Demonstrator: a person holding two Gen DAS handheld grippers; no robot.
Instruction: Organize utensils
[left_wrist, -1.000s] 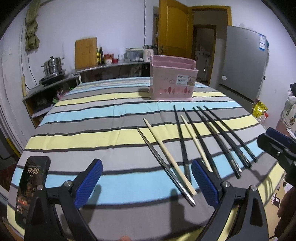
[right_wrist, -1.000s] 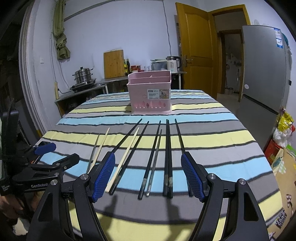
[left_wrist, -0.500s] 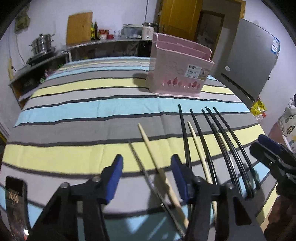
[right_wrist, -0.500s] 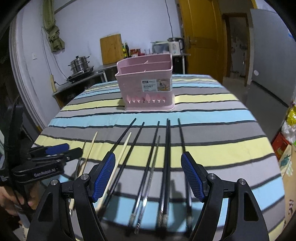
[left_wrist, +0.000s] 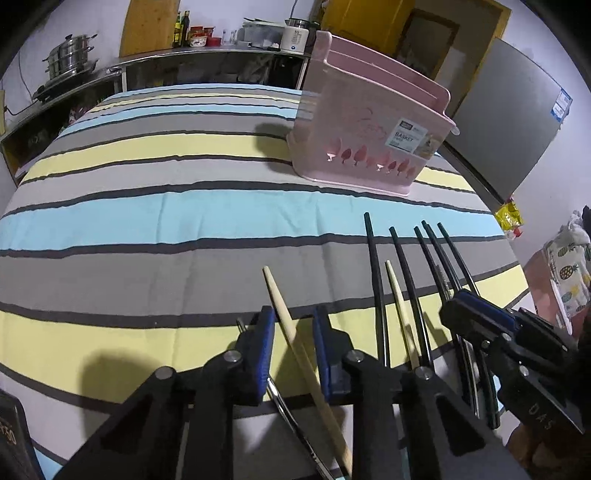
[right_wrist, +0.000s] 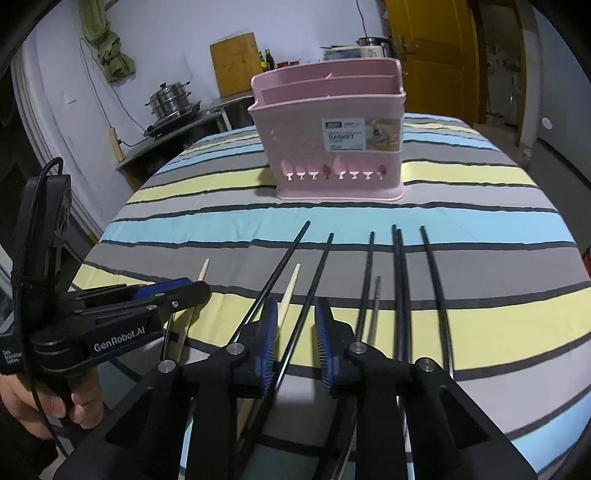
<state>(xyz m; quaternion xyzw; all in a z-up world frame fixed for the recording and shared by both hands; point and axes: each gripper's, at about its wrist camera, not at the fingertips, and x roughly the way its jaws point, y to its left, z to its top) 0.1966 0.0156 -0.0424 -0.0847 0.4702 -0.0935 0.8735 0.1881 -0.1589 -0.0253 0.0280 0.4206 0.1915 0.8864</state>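
On the striped tablecloth (left_wrist: 192, 206), chopsticks lie in a loose fan, tips toward a pink utensil basket (right_wrist: 328, 140) that stands upright near the far side of the table, well apart from them.

Left gripper (left_wrist: 293, 354): low over the near end of the row, jaws closing. A pale wooden chopstick (left_wrist: 280, 306) runs between the blue pads (left_wrist: 264, 354), with a gap visible on each side; pads not yet pressing. A thin metal chopstick (left_wrist: 291, 421) passes under the left finger. In the right wrist view this gripper (right_wrist: 201, 290) comes in from the left edge, held by a hand (right_wrist: 44, 398) at the lower corner.

Right gripper (right_wrist: 295, 336): jaws closing. A black chopstick (right_wrist: 314, 280) runs down through the gap, nearer the left pad, and a second pale wooden chopstick (right_wrist: 290, 291) disappears behind that same pad. Contact cannot be confirmed. Further black chopsticks (right_wrist: 400, 280) lie to the right, on the cloth and outside the jaws. In the left wrist view this gripper (left_wrist: 461, 306) sits over the black ones at the right side.

Background: cooking pot (right_wrist: 170, 99) and wooden cutting board (right_wrist: 234, 66) on the counter by the wall.
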